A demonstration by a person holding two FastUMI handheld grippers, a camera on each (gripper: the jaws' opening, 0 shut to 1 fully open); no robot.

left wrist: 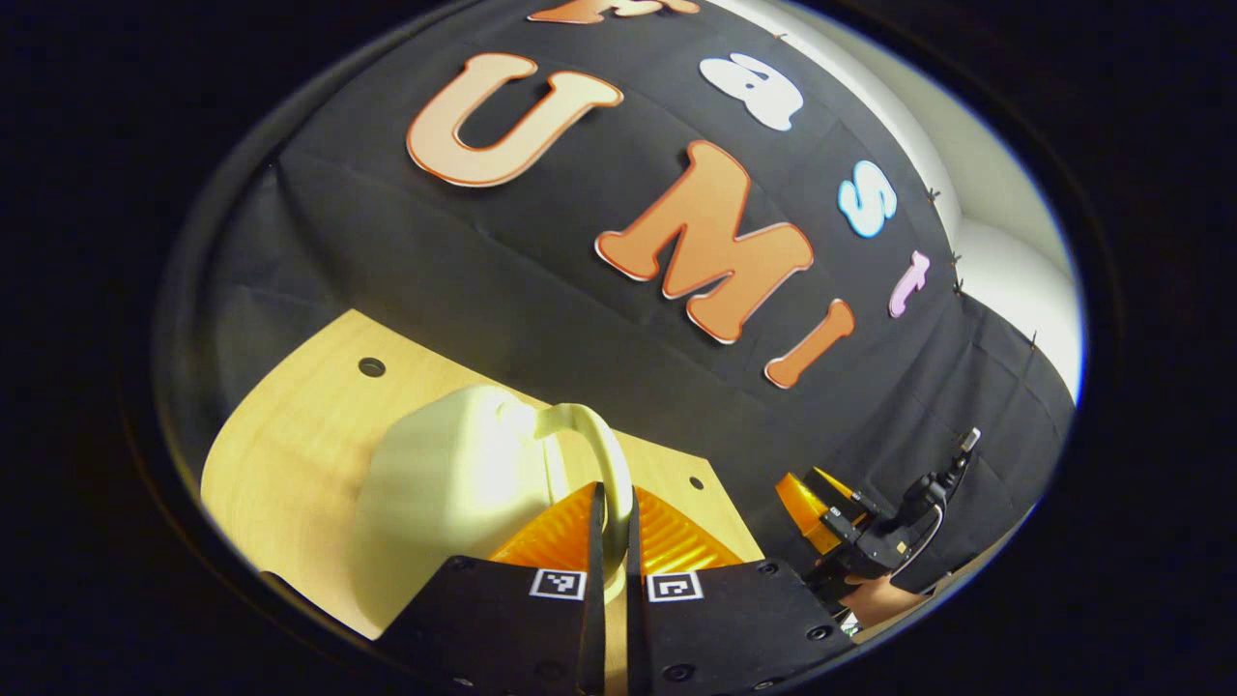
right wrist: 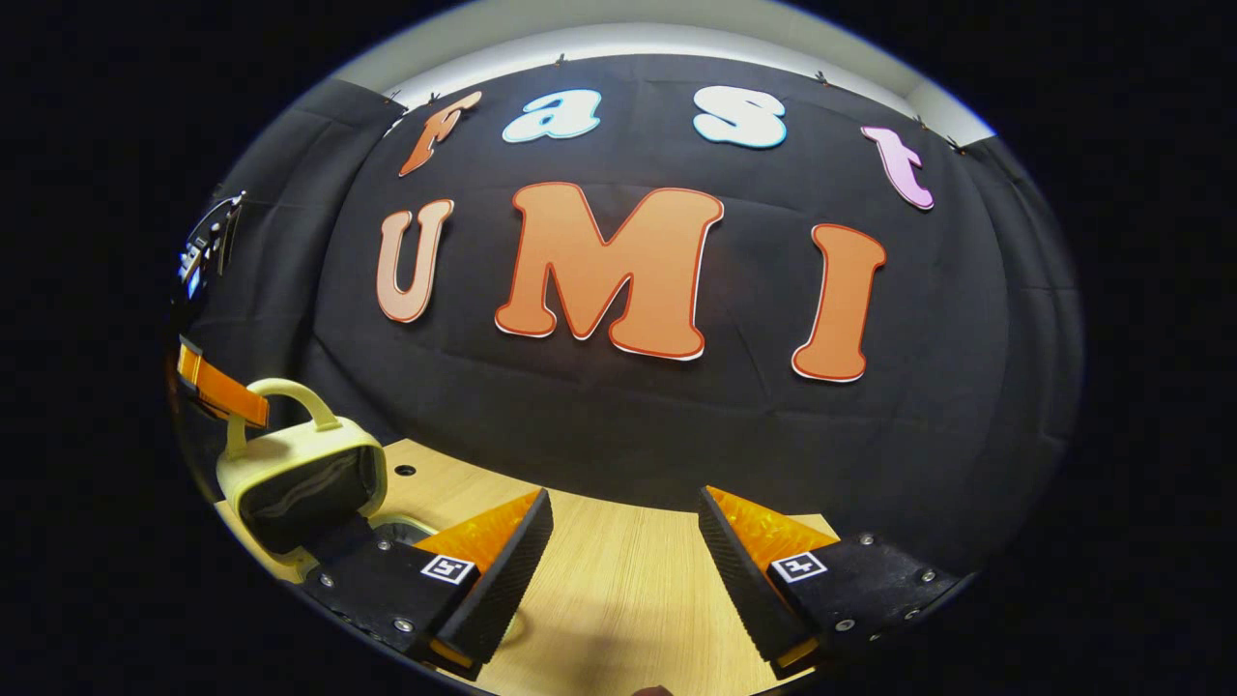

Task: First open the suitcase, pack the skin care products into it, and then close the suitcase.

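Your left tool (left wrist: pixel 611 551) sits at the bottom centre of the left gripper view, its two fingers drawn almost together with the pale handle (left wrist: pixel 601 454) of the suitcase (left wrist: pixel 449 503) caught in the narrow slot between them. It reads as a pinch on that handle, both fingers flanking the loop. The case itself fills the lower middle of that view, a cream shell on the wooden table (left wrist: pixel 290 435).

Over in the right gripper view, the case sits at the lower left of the frame, and there its lid (right wrist: pixel 304 483) looks raised: a cream rim around a dark lining faces you, handle on top. So I judge the opening step is under way or about done, with your left tool lifting the lid by the handle.

Your right tool (right wrist: pixel 628 541) is at the bottom of its own view, fingers spread wide with nothing between them, bare table beneath. You also catch it at the lower right of the left gripper view, with a hand (left wrist: pixel 875 599) behind it, well apart from the case.

What is left, by my reading: nearly everything. No skin care products can be made out in either picture, and the inside of the case is too dark to tell whether anything lies in it. Packing and closing are both yet to come.
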